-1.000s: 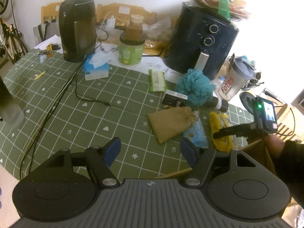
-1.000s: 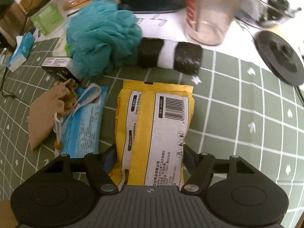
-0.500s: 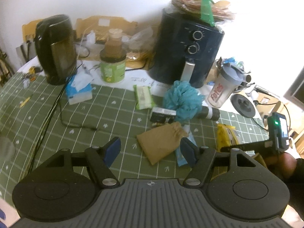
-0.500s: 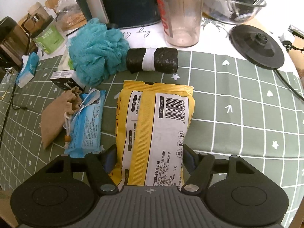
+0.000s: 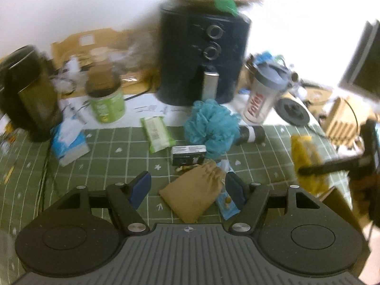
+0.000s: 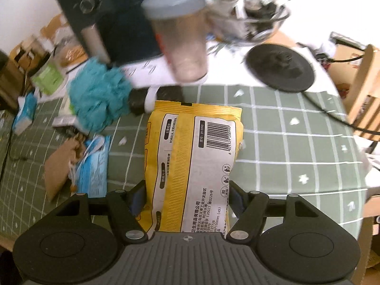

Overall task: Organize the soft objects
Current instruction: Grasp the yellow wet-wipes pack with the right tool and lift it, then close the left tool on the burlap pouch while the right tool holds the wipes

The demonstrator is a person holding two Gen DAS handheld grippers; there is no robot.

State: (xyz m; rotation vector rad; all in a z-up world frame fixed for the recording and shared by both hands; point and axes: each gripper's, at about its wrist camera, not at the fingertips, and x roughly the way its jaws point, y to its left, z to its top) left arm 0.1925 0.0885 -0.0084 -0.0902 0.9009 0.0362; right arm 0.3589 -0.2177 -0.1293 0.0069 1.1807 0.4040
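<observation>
My right gripper (image 6: 186, 193) is shut on a yellow packet (image 6: 190, 147) and holds it above the green checked tablecloth (image 6: 285, 147). The left wrist view shows that packet (image 5: 305, 152) at the right. My left gripper (image 5: 187, 182) is open and hovers over a brown drawstring pouch (image 5: 194, 194), which lies on the cloth and shows between the blue pads without touching them. A blue soft pack (image 5: 226, 204) lies against the pouch's right side. Behind them sit a teal bath puff (image 5: 211, 125), a green wipes pack (image 5: 156, 133) and a blue tissue pack (image 5: 68, 144).
A small black box (image 5: 188, 154) and a black roll (image 5: 253, 134) lie near the puff. At the back stand an air fryer (image 5: 201, 59), a shaker bottle (image 5: 261, 102), a green jar (image 5: 105, 99) and a dark kettle (image 5: 26, 92). A kettle base (image 6: 280, 68) and its cable lie at the right.
My left gripper has swung right and rolled, so the brown pouch now sits between its fingers. My right gripper has risen with the yellow packet, away from the table.
</observation>
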